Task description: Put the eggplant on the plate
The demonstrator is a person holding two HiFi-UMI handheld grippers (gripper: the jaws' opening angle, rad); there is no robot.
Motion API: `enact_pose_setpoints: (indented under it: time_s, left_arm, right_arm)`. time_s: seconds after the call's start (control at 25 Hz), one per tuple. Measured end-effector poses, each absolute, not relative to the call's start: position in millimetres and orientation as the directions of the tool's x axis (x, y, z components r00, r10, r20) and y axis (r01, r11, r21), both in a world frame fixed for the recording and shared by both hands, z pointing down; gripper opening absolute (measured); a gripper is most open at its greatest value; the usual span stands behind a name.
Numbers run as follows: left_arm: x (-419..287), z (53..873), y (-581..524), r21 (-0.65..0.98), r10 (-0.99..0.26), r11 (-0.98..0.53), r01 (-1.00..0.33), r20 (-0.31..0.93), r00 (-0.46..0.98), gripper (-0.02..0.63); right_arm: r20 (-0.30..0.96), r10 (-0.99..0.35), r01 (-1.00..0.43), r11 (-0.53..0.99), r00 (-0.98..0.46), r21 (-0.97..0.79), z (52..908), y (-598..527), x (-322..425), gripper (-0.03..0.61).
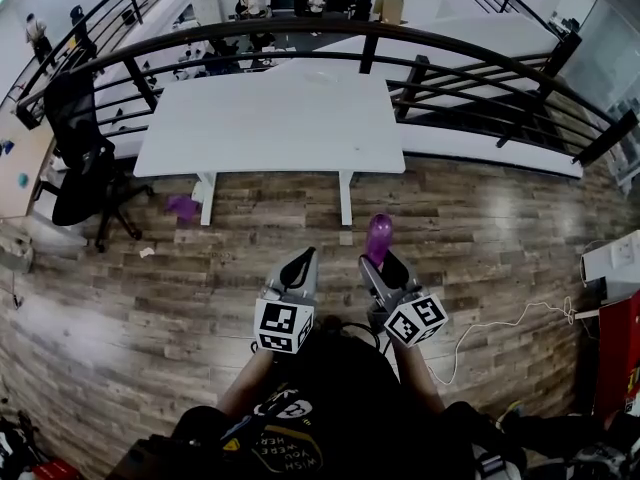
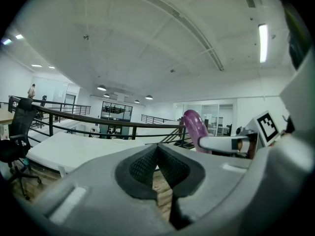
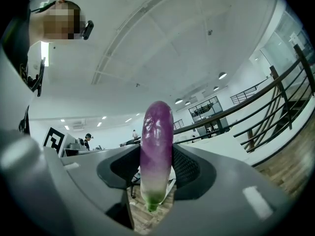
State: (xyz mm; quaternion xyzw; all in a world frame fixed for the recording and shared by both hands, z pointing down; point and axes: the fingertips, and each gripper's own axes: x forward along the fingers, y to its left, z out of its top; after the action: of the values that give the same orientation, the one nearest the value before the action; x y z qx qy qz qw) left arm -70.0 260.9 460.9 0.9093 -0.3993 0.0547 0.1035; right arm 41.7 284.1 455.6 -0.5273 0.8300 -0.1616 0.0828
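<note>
A purple eggplant [image 3: 156,151] with a pale green stem end stands upright between the jaws of my right gripper [image 3: 156,168], which is shut on it. In the head view the eggplant [image 1: 379,238] sticks up past the right gripper [image 1: 385,266], held over the wooden floor in front of a white table [image 1: 270,123]. My left gripper [image 1: 300,268] hangs beside it, shut with nothing in it. The left gripper view shows its jaws [image 2: 158,168] closed together, with the eggplant [image 2: 196,129] off to the right. No plate shows in any view.
A black railing [image 1: 480,63] runs behind the table. A black office chair [image 1: 85,158] stands at the left, a small purple thing [image 1: 183,206] lies on the floor by the table leg, and a white cable [image 1: 500,328] trails at the right.
</note>
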Motion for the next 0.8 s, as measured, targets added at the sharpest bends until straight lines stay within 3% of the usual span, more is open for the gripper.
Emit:
enact_pose_setpoints:
  time_s: [0.44,0.8]
  left_arm:
    - [-70.3,478.9,245.7,0.192,-0.671,-0.685,-0.703,0.211,0.711,0.005]
    - [-8.9,484.4,171.4,0.192,-0.669,-0.685,-0.703,0.216,0.711,0.005]
  right_arm:
    - [0.065,-0.903,-0.847,0.371,-0.425,-0.381,464.5,274.5,27.9,0.202]
    - [0.056,-0.897,-0.838,0.387,-0.439,-0.385,472.0,208.2,84.0,0.202]
